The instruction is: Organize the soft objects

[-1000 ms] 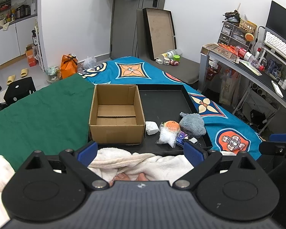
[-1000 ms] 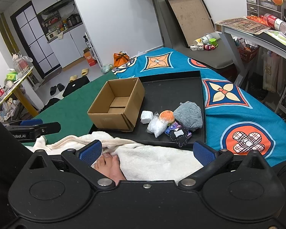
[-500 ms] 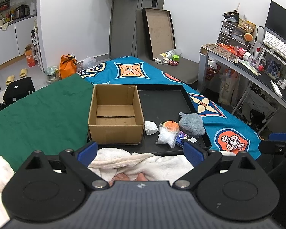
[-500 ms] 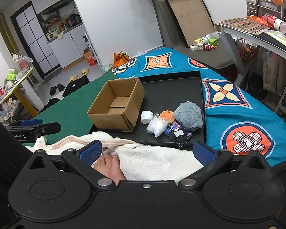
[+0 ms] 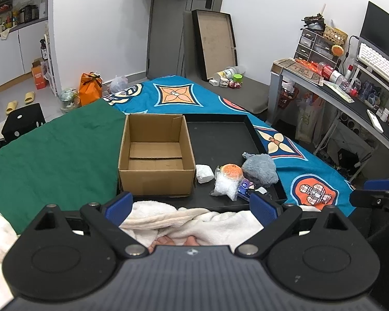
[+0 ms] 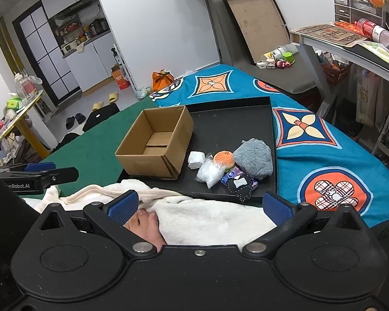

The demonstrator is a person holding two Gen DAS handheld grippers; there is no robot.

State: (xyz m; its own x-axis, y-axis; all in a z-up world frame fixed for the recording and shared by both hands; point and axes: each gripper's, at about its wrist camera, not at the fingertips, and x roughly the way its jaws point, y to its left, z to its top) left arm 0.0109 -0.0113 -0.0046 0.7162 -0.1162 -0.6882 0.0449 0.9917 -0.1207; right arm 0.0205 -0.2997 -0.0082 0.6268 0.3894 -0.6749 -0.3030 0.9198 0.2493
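The left gripper and right gripper both hover level with fingers spread wide and nothing between them, pointing toward twelve o'clock, side by side.

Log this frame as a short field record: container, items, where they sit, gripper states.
container: cardboard box, open, empty, on the left part of the black tray
items: grey plush, burger toy, clear plastic bag, white wad, purple packet, black pouch
item location: clustered on the tray, right of the box
left gripper: open, empty
right gripper: open, empty
foreground: white blanket
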